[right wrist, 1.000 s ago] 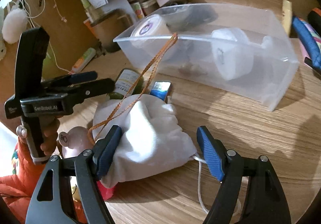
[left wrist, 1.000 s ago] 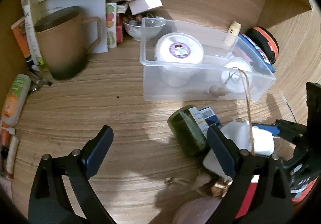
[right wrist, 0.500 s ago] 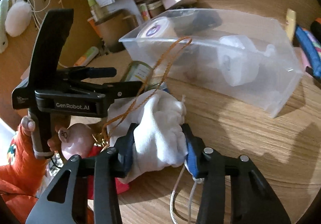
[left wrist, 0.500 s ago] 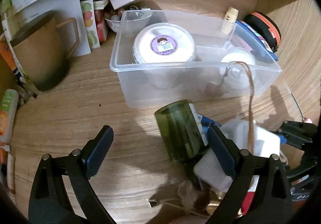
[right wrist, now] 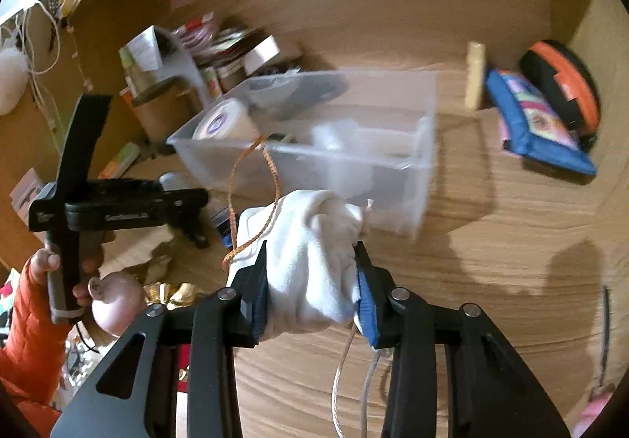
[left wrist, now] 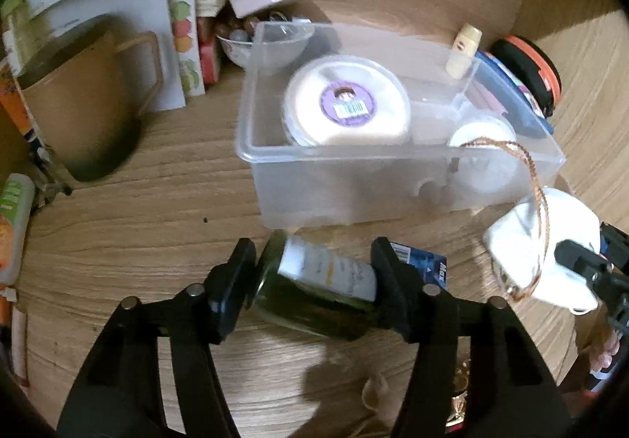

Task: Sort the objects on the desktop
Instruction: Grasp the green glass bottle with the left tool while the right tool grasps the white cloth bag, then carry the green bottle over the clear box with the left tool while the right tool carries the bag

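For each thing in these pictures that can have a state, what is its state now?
left gripper: shut on green bottle
green bottle: lying on its side, gripped
right gripper: shut on white cloth pouch
white cloth pouch: bunched, gripped
clear plastic bin: open, no lid
round white tub: lidded, inside bin

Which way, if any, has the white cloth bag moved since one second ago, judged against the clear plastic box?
Yes. The white cloth bag, clamped in the right tongs, has risen off the desk toward the clear plastic box.

One clear bin (left wrist: 354,178), two white tubs (left wrist: 346,104), one green bottle (left wrist: 314,292), one white pouch (right wrist: 310,261), one brown mug (left wrist: 78,112)
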Demonstrator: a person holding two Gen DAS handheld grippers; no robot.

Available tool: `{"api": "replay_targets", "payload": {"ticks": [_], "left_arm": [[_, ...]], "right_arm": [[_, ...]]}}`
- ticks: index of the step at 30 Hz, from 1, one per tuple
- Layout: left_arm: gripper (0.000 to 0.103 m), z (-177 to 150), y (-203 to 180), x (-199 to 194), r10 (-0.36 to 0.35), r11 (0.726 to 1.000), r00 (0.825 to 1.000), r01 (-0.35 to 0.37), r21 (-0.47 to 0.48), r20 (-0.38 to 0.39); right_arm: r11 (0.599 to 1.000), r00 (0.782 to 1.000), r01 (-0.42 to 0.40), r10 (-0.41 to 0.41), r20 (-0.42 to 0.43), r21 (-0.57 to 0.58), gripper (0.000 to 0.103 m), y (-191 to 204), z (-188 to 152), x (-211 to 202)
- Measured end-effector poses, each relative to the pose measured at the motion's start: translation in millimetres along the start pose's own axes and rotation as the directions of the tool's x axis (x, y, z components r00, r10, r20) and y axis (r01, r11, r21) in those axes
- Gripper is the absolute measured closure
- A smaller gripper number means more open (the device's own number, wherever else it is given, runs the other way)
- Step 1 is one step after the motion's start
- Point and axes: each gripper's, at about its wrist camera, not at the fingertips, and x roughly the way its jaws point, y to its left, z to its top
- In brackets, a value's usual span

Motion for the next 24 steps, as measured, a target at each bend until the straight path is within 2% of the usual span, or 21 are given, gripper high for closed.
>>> {"api": "replay_targets", "payload": {"ticks": [10,18,24], "left_arm": [[0.045,-1.9,6.8,-18.6,0.025,1.0,0.998,-0.025,0.0,0.06],[0.045,-1.9,15.2,-38.9,0.006,0.999,0.994,-0.002,-0.034,0.108],[0.045,8.6,22.1,-57.7,-0.048,0.996,0.987,0.058,-0.064,0.154]], "right_arm": [[0.999,0.994,0.016,-0.02,0.106,0.034,0.072,-5.2,20.2,-25.4],[1.0,0.989,0.015,-0.018,0.145,0.02,0.076,3.9,37.0,-24.7],[0.999,0.982,0.027,-0.03,0.188,0.017,0.078,9.1,48.8,-22.8]]}}
